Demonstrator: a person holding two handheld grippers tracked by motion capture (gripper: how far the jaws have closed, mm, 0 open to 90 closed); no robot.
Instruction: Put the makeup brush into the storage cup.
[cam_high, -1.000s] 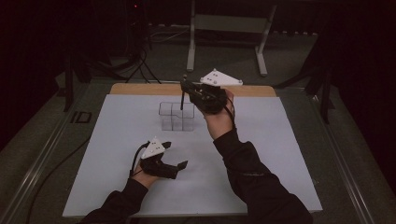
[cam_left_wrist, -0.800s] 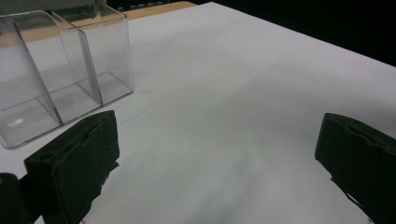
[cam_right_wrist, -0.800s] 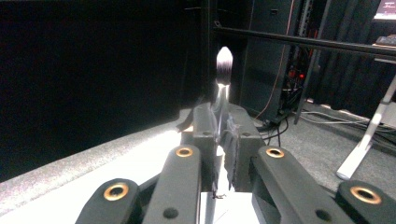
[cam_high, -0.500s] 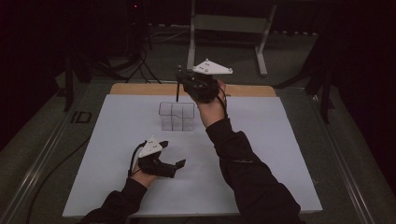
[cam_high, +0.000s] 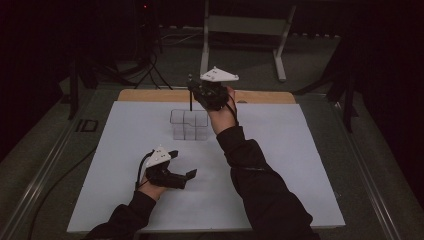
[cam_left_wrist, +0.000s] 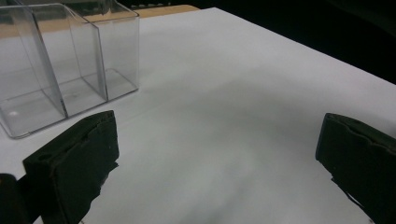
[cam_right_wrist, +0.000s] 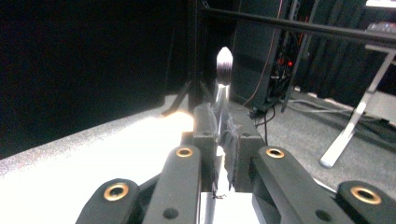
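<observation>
High view: you are holding a makeup brush (cam_high: 191, 96) upright above the clear organizer (cam_high: 189, 124) near the surface's far edge, your right gripper (cam_high: 196, 92) fingers pinching its silvery handle, bristle tip (cam_right_wrist: 224, 59) pointing up. Lowering it into a compartment is what is remaining. Your left gripper (cam_high: 182, 170) is resting near the front edge, fingers (cam_left_wrist: 74, 158) spread.

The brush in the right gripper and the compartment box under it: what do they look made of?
Brush: soft bristles, dark with pale tips, above a shiny, metal-looking neck that catches light. Compartment box: clear, glossy hard plastic, probably acrylic; the white sheet shows through its walls. Right gripper pads look matte black.
</observation>
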